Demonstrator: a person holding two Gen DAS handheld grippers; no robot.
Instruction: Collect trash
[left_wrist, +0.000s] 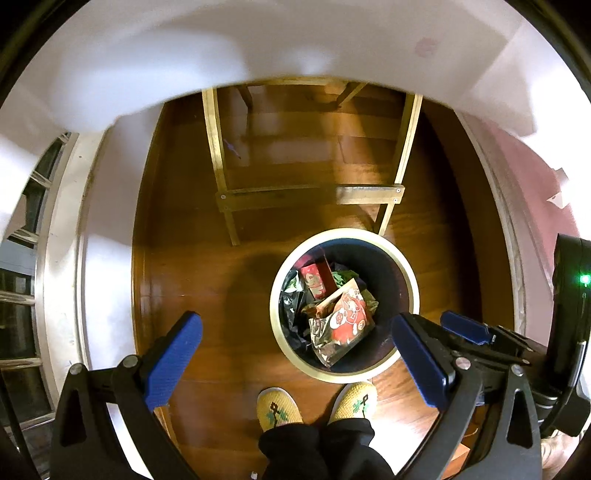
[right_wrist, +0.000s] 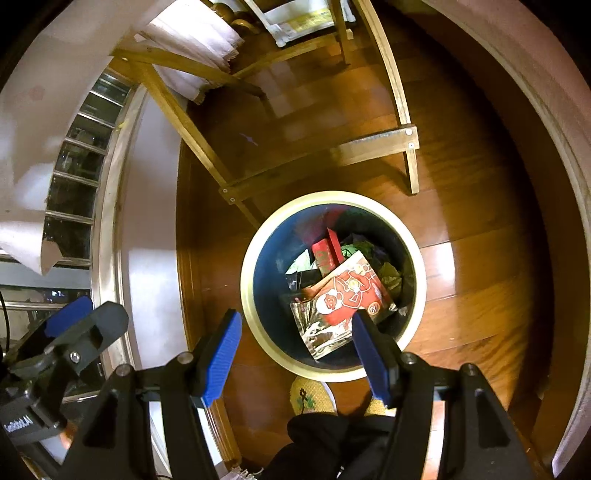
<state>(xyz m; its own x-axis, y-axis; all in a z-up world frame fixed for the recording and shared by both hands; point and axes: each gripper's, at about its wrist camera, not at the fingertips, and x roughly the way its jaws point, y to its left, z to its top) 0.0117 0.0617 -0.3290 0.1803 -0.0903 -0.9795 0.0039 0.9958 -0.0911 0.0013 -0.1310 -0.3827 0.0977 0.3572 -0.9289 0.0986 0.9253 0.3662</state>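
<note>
A round bin with a cream rim (left_wrist: 286, 258) (right_wrist: 248, 266) stands on the wooden floor. Inside lie a red-and-white snack bag (left_wrist: 349, 317) (right_wrist: 351, 291), a red box (left_wrist: 314, 280) (right_wrist: 325, 254) and dark crumpled wrappers. My left gripper (left_wrist: 295, 360) hangs open high above the floor, left of the bin, with nothing between its blue pads. My right gripper (right_wrist: 295, 356) is open above the bin's near rim, with nothing between its pads either. A padded finger (left_wrist: 465, 328) of the right gripper shows at the right of the left wrist view. A left gripper finger (right_wrist: 68, 315) shows at the left of the right wrist view.
A light wooden table frame (left_wrist: 314, 195) (right_wrist: 321, 158) stands just beyond the bin, with a white cloth (left_wrist: 258, 40) (right_wrist: 192, 33) over it. The person's yellow slippers (left_wrist: 279, 408) (right_wrist: 310, 400) are just in front of the bin. A white wall and a glass door (right_wrist: 74, 166) run along the left.
</note>
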